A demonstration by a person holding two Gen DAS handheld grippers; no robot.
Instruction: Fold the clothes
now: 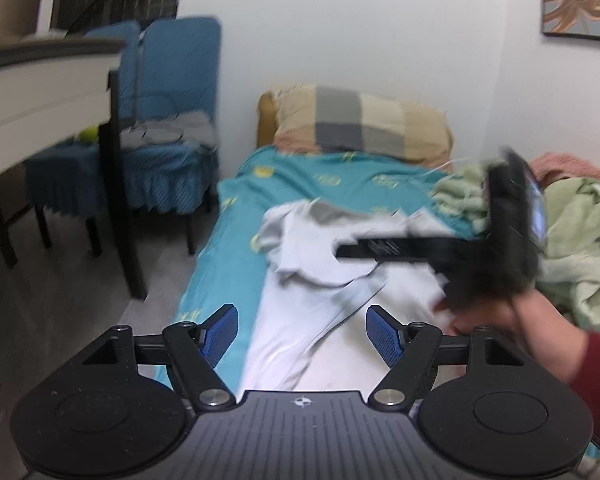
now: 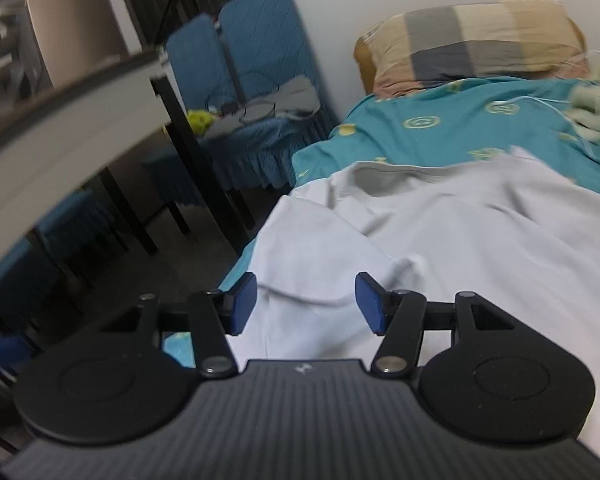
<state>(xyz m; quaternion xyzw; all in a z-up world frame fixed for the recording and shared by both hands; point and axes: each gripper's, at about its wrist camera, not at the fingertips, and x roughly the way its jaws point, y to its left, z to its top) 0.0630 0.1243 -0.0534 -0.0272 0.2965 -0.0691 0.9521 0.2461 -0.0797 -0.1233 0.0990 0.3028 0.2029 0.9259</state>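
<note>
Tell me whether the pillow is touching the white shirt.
Apart. In the right wrist view, a broad stretch of teal bedsheet lies bare between the checked pillow and the white shirt.

Even, soft indoor light, moderately bright, with no glare and no hard shadows. Strong fisheye bending at the edges, dark vignette in the corners. Motion blur across both views, heaviest on the right gripper point(image 1: 342, 251) crossing the left wrist view and on the white garment point(image 2: 440, 232). Dim and murky under the table point(image 2: 72, 128) at left.
</note>
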